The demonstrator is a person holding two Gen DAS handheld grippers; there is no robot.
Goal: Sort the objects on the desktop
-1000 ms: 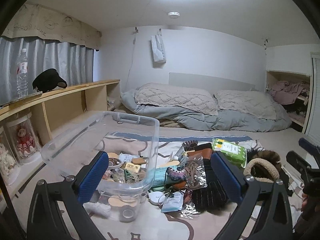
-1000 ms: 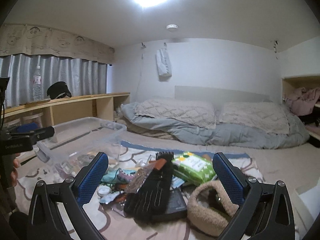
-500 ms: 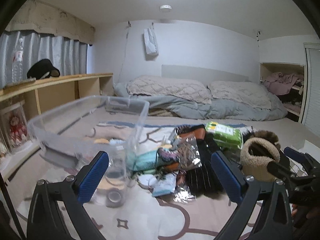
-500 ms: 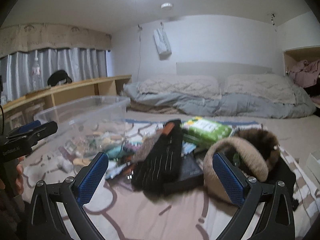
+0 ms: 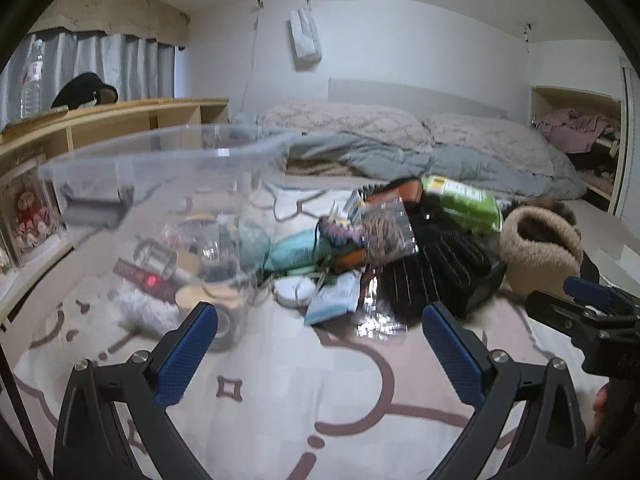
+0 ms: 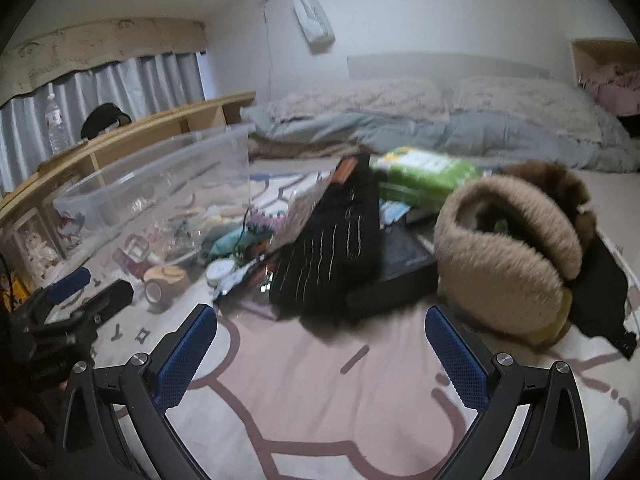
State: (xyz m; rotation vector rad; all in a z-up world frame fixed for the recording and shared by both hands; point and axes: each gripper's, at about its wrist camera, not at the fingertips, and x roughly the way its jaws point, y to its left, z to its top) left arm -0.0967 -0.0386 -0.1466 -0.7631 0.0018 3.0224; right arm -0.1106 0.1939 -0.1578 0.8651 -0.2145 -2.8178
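On the patterned rug (image 5: 304, 392), just ahead of both claws, lies the pile to be sorted, with a clear bin (image 5: 160, 184) standing at its left edge. A black glove (image 6: 332, 240) lies across the middle, leaning on a dark flat box (image 6: 400, 272); being soft and limp, it should be pinched at the cuff or across the palm, where the knit bunches. A tan fur muff (image 6: 504, 256) sits just right of it, light and squashy, best taken by its rim. A green pack (image 6: 424, 176) lies behind, crinkly and probably slippery, so a grip on the sealed end seems safest. Crinkled foil packets (image 5: 384, 228) and a small white disc (image 5: 296, 290) lie nearer the bin; these thin pieces would need an edge grip. A tape roll (image 6: 154, 290) sits beside the bin, stiff enough to take through its hole or across its width.

Both the left claw (image 5: 320, 352) and the right claw (image 6: 322, 356) are spread wide and carry nothing, hovering above bare rug short of the pile. Beyond the pile is a bed (image 5: 400, 140), and a wooden shelf (image 5: 120, 120) runs along the left.
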